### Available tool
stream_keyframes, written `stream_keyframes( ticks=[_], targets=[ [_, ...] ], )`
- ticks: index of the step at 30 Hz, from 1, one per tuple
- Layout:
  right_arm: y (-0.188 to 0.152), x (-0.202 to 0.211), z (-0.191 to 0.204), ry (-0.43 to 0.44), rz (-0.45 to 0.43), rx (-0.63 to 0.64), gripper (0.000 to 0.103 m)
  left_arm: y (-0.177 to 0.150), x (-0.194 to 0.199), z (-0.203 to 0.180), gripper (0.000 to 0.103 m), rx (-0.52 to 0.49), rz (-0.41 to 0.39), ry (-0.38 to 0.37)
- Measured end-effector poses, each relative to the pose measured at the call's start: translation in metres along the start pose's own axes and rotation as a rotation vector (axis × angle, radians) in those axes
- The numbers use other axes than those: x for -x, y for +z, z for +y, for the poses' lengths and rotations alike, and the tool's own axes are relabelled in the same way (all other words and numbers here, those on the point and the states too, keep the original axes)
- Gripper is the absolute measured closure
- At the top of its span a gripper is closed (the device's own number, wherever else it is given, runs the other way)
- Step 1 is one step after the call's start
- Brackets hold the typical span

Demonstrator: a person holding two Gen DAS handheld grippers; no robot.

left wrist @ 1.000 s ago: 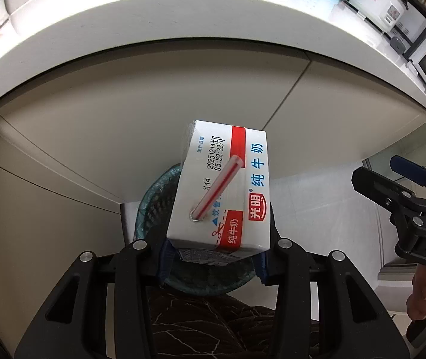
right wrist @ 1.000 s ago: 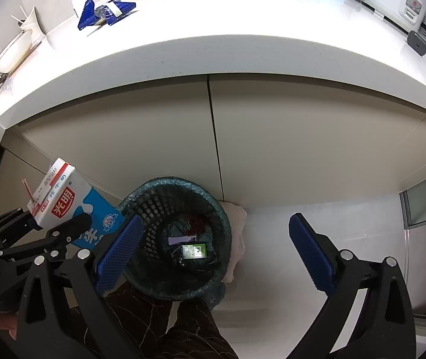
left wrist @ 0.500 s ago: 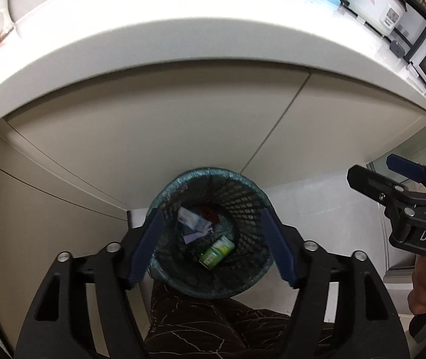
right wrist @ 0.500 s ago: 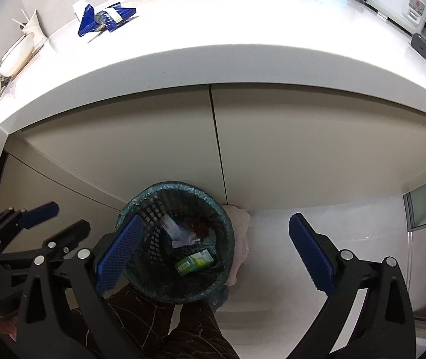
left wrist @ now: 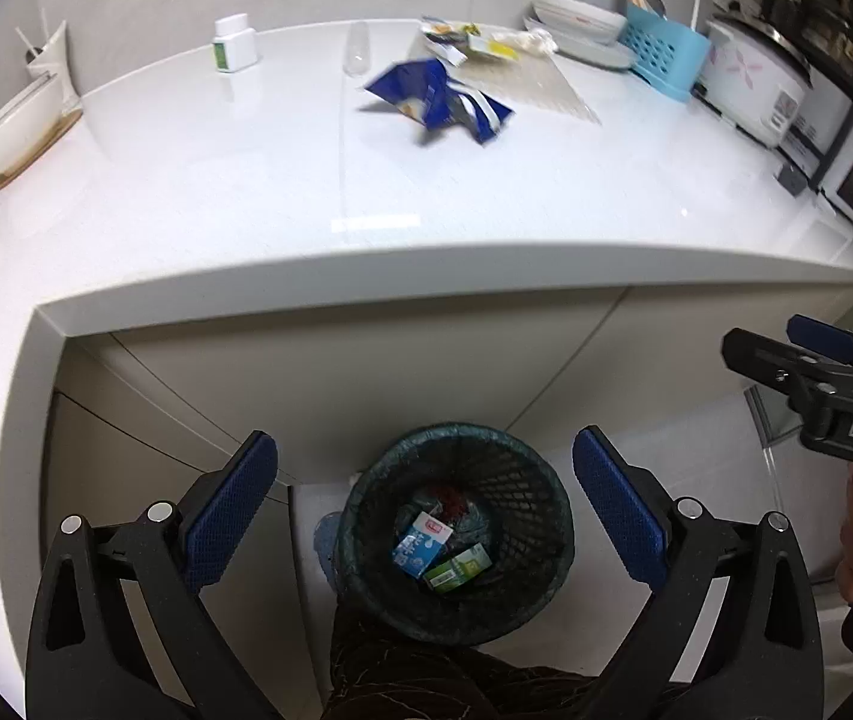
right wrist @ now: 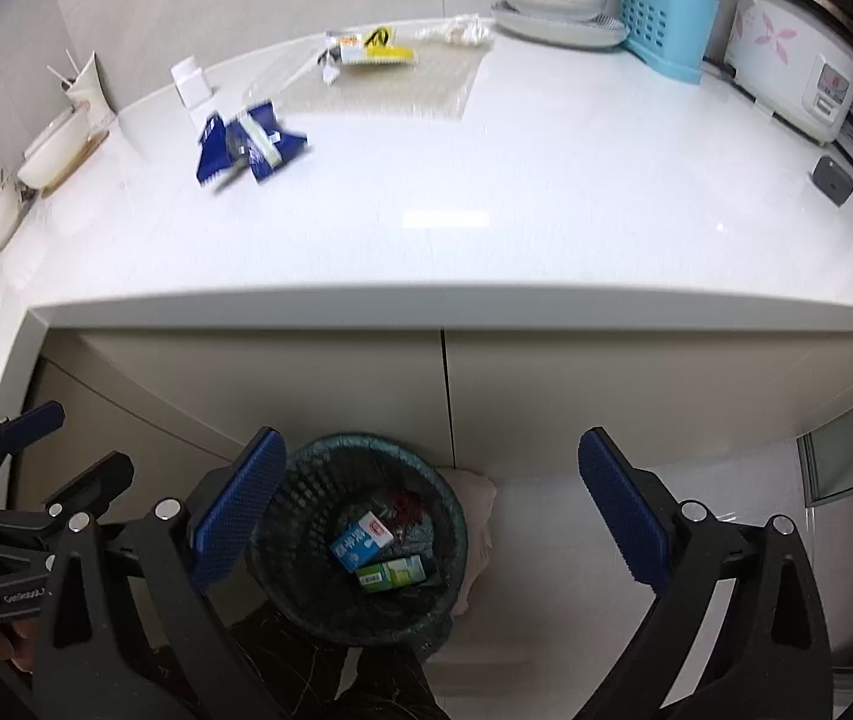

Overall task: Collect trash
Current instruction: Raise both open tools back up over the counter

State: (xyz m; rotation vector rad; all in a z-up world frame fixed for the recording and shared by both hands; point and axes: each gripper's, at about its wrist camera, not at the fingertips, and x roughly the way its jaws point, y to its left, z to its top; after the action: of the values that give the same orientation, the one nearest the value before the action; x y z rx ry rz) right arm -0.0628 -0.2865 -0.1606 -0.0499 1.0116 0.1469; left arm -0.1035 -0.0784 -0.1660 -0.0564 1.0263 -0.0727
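Milk carton (left wrist: pixel 420 543) lies inside mesh waste basket (left wrist: pixel 366 516); above it, left gripper (left wrist: pixel 423 504) jaws opening, empty; right gripper (right wrist: pixel 432 501) jaws spread, empty.

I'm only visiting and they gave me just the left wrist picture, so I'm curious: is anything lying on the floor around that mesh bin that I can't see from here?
Observer: Yes. The right wrist view shows a pale pinkish cloth on the floor against the right side of the mesh bin, at the foot of the cabinet.
Operator: And the other gripper at my right edge, is it carrying anything?
Observer: No. The right gripper is open wide, with nothing between its blue pads.
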Motion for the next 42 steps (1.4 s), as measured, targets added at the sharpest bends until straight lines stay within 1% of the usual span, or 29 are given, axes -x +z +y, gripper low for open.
stream_keyframes(
  ticks=[2, 6, 10, 13, 19, 22, 25, 33, 42],
  targets=[
    [0.008, 0.005, 0.001, 0.002, -0.012, 0.004, 0.009, 0.006, 0.002, 0.004, 0.006, 0.012, 0.004, 0.014],
    [0.023, 0.014, 0.004, 0.007, -0.028, 0.012, 0.009, 0.017, 0.004, 0.014, 0.006, 0.055, 0.022, 0.006],
    [0.038, 0.02, 0.009, -0.001, -0.033, 0.023, 0.009, 0.035, 0.013, 0.025, 0.006, 0.083, 0.023, 0.001],
    [0.049, 0.023, 0.013, -0.012, -0.042, 0.037, 0.009, 0.049, 0.02, 0.032, 0.006, 0.096, 0.012, 0.007],
    [0.075, 0.029, 0.018, 0.001, -0.066, 0.032, 0.009, 0.076, 0.037, 0.044, 0.006, 0.11, -0.018, 0.01],
    [0.088, 0.031, 0.022, 0.004, -0.08, 0.042, 0.009, 0.09, 0.043, 0.052, 0.006, 0.122, -0.029, -0.003],
    [0.103, 0.032, 0.026, 0.005, -0.095, 0.046, 0.009, 0.104, 0.047, 0.059, 0.006, 0.131, -0.045, 0.0],
    [0.149, 0.03, 0.035, -0.017, -0.12, 0.063, 0.009, 0.142, 0.044, 0.076, 0.006, 0.139, -0.056, 0.006],
    [0.189, 0.017, 0.044, -0.026, -0.126, 0.033, 0.009, 0.186, 0.031, 0.109, 0.006, 0.161, -0.068, 0.018]
  ],
)
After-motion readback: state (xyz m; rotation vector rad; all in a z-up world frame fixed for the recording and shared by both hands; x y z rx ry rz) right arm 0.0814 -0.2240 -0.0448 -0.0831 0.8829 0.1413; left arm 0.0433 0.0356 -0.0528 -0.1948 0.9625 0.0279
